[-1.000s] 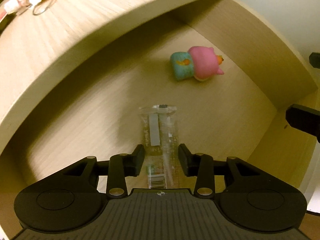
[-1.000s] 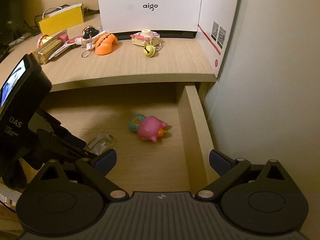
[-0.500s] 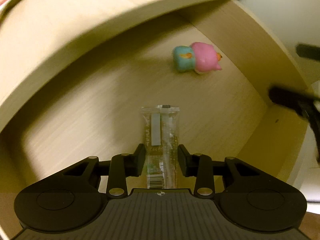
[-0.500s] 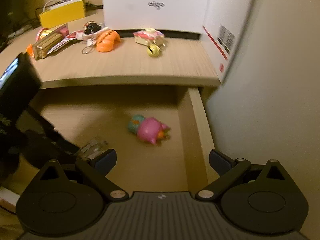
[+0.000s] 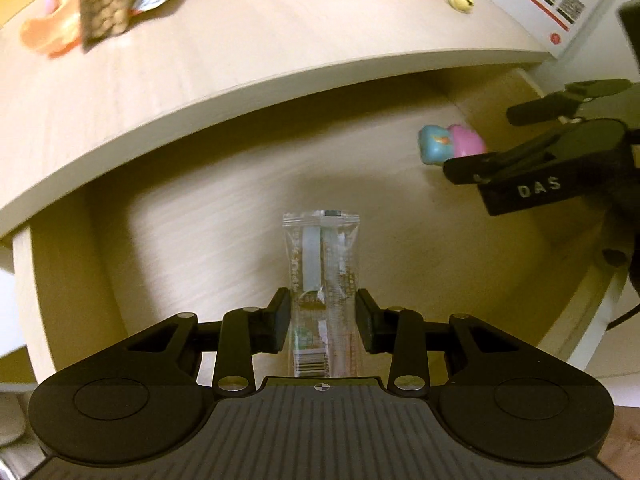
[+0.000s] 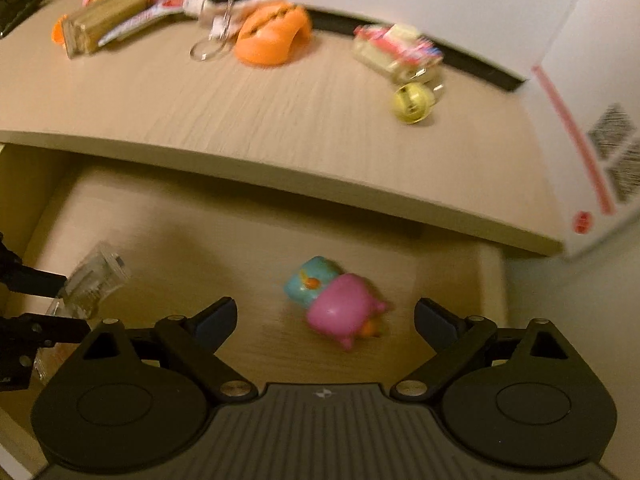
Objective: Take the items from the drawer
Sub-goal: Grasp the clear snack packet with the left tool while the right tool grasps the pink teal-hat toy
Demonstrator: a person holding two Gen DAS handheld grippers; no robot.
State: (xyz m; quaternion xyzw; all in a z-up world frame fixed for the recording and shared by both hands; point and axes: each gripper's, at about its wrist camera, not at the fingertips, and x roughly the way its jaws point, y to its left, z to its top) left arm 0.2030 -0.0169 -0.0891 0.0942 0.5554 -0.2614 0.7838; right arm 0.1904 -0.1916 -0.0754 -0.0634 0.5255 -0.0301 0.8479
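Two items left in open drawer (image 6: 492, 280). Left gripper (image 5: 323, 322), jaws narrowed onto clear snack packet (image 5: 322, 272), pads at both sides, packet raised off drawer floor toward left side, likely being lifted out. Right gripper (image 6: 325, 318) spread wide, nothing held, poised above pink-and-blue toy (image 6: 334, 300) lying on drawer floor nearer right wall, probably next pick. Desktop (image 6: 280, 120) above drawer carries orange toy (image 6: 274, 36), bell (image 6: 412, 98).
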